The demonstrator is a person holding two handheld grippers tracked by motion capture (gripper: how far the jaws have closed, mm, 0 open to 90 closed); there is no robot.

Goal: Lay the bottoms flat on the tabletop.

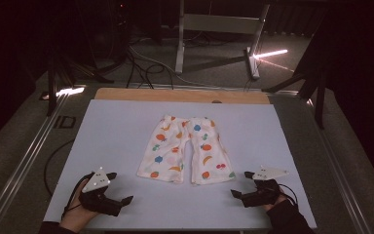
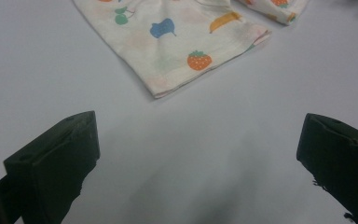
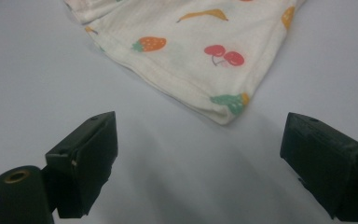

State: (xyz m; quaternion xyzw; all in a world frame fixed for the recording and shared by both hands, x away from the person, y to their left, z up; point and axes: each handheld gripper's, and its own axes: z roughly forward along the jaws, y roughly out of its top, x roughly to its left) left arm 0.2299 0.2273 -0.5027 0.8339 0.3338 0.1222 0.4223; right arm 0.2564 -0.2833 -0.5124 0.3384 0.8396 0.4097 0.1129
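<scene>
Your left gripper [image 1: 118, 187] has its jaws spread wide over bare white mat [image 1: 112, 126], clamping nothing; your right gripper [image 1: 241, 184] is just as wide apart and empty. The fruit-print shorts [image 1: 185, 150] lie flat mid-mat, leg hems toward you. From the left gripper they sit near, at about 1 o'clock; from the right, at about 11 o'clock.

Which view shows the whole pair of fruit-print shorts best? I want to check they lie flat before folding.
The high view: the shorts lie spread flat on the table, waistband to both leg hems. The left gripper view shows just one leg hem; the right gripper view just the other leg's hem corner.
</scene>
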